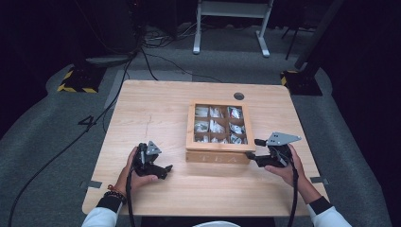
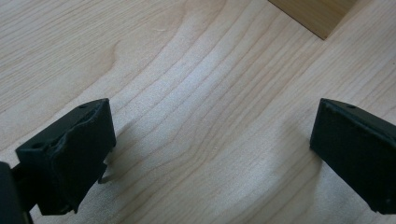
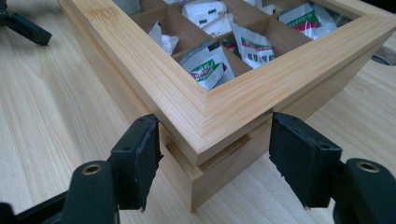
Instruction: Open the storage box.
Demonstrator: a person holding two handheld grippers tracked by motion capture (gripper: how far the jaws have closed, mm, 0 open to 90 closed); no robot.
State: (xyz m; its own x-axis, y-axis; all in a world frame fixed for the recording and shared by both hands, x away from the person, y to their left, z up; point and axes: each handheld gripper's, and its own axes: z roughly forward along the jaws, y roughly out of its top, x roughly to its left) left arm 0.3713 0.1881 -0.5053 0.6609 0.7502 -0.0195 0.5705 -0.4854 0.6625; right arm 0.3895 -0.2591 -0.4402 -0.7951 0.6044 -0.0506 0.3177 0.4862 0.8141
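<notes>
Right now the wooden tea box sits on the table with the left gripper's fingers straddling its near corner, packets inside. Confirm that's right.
Wrong in one respect: the right gripper, not the left, has its fingers straddling the near corner of the wooden tea box, as the right gripper view shows. The left gripper rests open on the bare table. Packets do lie inside.

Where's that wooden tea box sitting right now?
In the high view the wooden tea box sits right of the table's centre, its near right corner between the open jaws of the right gripper.
</notes>
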